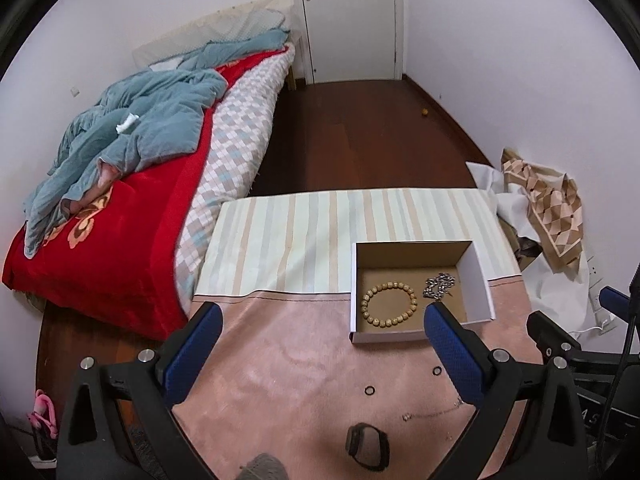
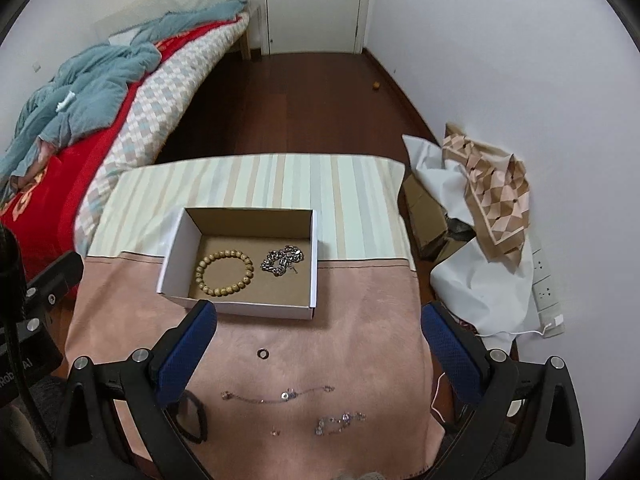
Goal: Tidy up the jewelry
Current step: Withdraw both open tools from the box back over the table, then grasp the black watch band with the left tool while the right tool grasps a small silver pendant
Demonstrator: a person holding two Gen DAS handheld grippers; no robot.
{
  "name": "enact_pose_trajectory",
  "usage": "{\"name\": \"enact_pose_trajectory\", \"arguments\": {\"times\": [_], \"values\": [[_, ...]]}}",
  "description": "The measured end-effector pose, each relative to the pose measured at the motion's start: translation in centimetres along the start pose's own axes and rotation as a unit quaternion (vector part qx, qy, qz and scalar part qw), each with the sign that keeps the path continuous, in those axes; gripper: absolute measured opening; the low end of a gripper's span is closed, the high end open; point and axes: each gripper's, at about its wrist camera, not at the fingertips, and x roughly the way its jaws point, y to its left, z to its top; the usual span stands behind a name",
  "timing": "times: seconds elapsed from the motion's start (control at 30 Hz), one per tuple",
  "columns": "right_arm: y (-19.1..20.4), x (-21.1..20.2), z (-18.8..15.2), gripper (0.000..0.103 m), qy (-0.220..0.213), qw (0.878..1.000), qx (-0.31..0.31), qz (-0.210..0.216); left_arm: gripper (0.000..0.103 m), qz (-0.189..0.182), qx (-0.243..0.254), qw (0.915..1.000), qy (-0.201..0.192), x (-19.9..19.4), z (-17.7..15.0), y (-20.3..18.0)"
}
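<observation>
An open white cardboard box (image 1: 478,280) (image 2: 172,264) stands on the pink cloth and holds a wooden bead bracelet (image 1: 389,305) (image 2: 224,273) and a silver chain (image 1: 440,285) (image 2: 283,261). On the cloth nearer me lie a small ring (image 2: 263,353), a thin chain bracelet (image 2: 280,395), a gem-set chain (image 2: 340,422), a black band (image 1: 368,446) (image 2: 191,416) and two dark rings (image 1: 370,391). My left gripper (image 1: 324,312) is open and empty above the cloth, left of the box. My right gripper (image 2: 318,312) is open and empty, just in front of the box.
A bed (image 1: 120,184) with a red blanket and a blue quilt stands to the left. A striped cloth (image 2: 260,184) covers the table's far half. White paper and a patterned scarf (image 2: 492,184) are piled at the right wall, by wall sockets (image 2: 546,280). Dark wood floor leads to a white door (image 1: 348,20).
</observation>
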Motion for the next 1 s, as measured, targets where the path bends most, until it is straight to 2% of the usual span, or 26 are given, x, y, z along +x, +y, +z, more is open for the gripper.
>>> {"name": "enact_pose_trajectory", "arguments": {"times": [0.3, 0.5, 0.63, 0.7, 0.9, 1.0], "values": [[0.4, -5.2, -2.5, 0.103, -0.041, 0.999, 0.0, 0.0, 0.103, 0.004, -0.019, 0.9995, -0.024, -4.7, -2.2, 1.2], [0.2, -7.0, -3.2, 0.103, -0.051, 0.999, 0.008, 0.019, 0.103, 0.003, -0.02, 0.9995, -0.024, -5.9, -3.2, 1.3], [-0.9, -6.4, -4.2, 0.103, -0.037, 0.998, 0.03, 0.042, 0.103, 0.01, -0.028, 0.9995, -0.012, -5.2, -4.3, 1.8], [-1.8, -4.8, -5.4, 0.103, -0.013, 0.998, 0.043, 0.049, 0.103, 0.018, -0.028, 0.9994, 0.002, -4.1, -5.4, 2.0], [-4.6, 1.1, -10.0, 0.102, 0.073, 0.993, 0.084, 0.049, 0.103, 0.021, -0.028, 0.9955, 0.089, 1.5, -10.3, 2.2], [-5.8, 3.9, -12.3, 0.093, 0.109, 0.988, 0.098, 0.042, 0.102, 0.006, -0.026, 0.9902, 0.137, 4.6, -12.8, 1.8]]}}
